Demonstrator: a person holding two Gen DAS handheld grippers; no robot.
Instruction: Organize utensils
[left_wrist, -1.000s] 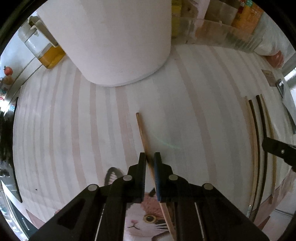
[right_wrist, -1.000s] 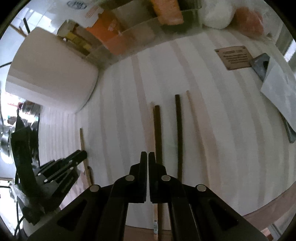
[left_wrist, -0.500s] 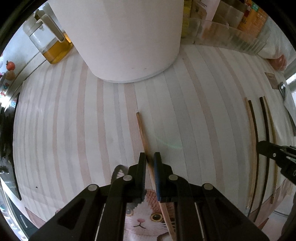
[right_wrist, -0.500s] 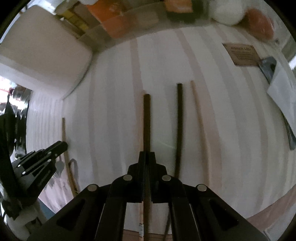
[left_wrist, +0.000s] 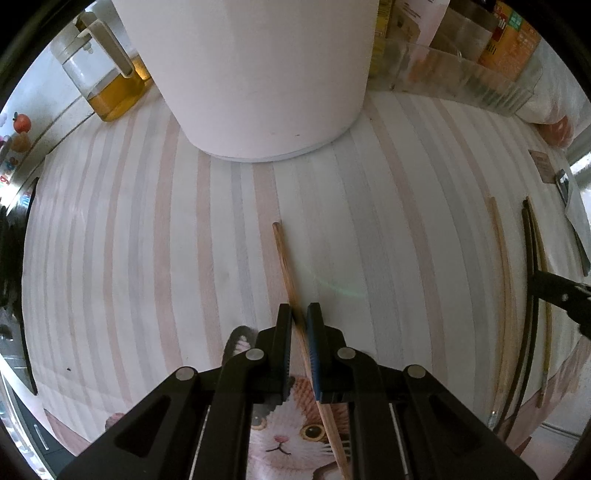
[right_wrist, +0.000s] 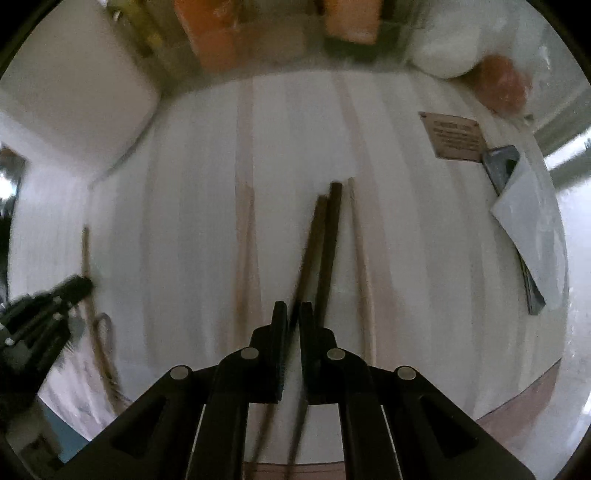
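My left gripper is shut on a light wooden chopstick that points away over the striped cloth. My right gripper is shut on a dark chopstick, held beside a second dark chopstick lying on the cloth. Two more light chopsticks lie there, one to the left and one to the right. In the left wrist view the light one and the dark ones show at the right, with my right gripper's tip over them.
A big white cylindrical container stands at the back. A jar of yellow liquid is at back left. A clear bin with packets is at back right. A small plaque, a phone and paper lie at the right.
My right gripper closed on the dark chopstick and carried it right, next to the other dark one. My left gripper backed away slightly from the container, still holding its chopstick.
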